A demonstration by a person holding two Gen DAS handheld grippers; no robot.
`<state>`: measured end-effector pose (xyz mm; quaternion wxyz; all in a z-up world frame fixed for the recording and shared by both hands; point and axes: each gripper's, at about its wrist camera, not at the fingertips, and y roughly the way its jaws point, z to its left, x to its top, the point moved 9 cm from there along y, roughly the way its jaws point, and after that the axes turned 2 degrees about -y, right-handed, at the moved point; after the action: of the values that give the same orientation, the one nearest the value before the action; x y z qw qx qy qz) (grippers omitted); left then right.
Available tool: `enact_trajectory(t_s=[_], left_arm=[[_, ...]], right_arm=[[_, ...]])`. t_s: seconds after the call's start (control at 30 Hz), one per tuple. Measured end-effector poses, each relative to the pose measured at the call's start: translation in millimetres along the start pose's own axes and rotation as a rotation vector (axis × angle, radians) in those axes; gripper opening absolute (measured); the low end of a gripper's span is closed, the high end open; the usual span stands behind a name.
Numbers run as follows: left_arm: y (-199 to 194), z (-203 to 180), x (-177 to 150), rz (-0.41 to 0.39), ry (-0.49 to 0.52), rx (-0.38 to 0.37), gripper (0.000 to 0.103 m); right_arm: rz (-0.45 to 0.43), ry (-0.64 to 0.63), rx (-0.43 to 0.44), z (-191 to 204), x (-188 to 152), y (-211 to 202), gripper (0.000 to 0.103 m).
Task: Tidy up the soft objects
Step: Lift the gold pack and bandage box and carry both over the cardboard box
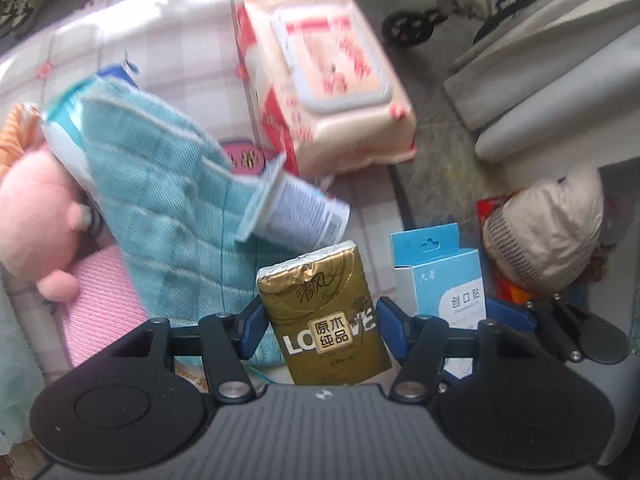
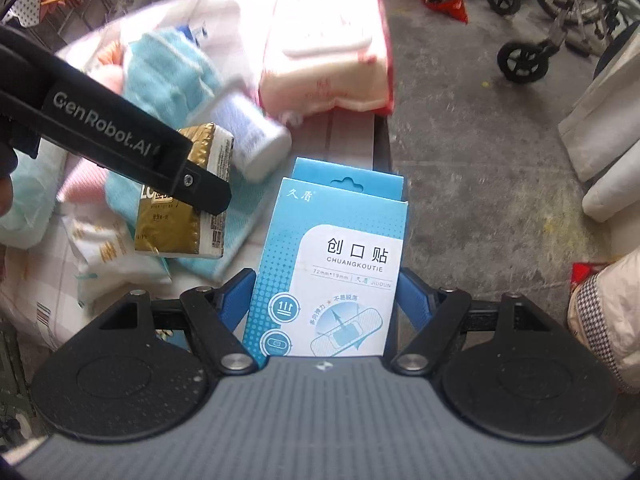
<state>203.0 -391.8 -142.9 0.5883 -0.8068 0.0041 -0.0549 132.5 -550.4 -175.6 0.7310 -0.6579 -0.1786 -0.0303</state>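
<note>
Both tools are carrying loads: the left tool [image 1: 320, 330] is gripping a gold tissue pack [image 1: 324, 316], the right tool [image 2: 324, 300] is clamping a blue plaster box [image 2: 332, 264], the two running close side by side. Ahead, the bench [image 1: 176, 28] is crowding up: a teal cloth [image 1: 168, 200], a white tube [image 1: 308, 216] lying beside it and a wipes pack [image 1: 328, 84] are blocking the middle. Right of the bench edge, bare concrete floor [image 2: 480, 160] is lying open, bounded by white cushions [image 2: 608, 152] farther right.
</note>
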Motion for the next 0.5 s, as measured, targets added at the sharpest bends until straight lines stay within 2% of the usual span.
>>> enact_trajectory(t_s=[0.27, 0.5], left_arm=[[-62, 27, 28, -0.145, -0.065, -0.037, 0.06], [-125, 101, 57, -0.276, -0.174, -0.068, 0.06]], right_arm=[[-0.108, -0.076, -0.028, 22, 56, -46, 0.075], [-0.193, -0.165, -0.063, 85, 126, -72, 0.075]])
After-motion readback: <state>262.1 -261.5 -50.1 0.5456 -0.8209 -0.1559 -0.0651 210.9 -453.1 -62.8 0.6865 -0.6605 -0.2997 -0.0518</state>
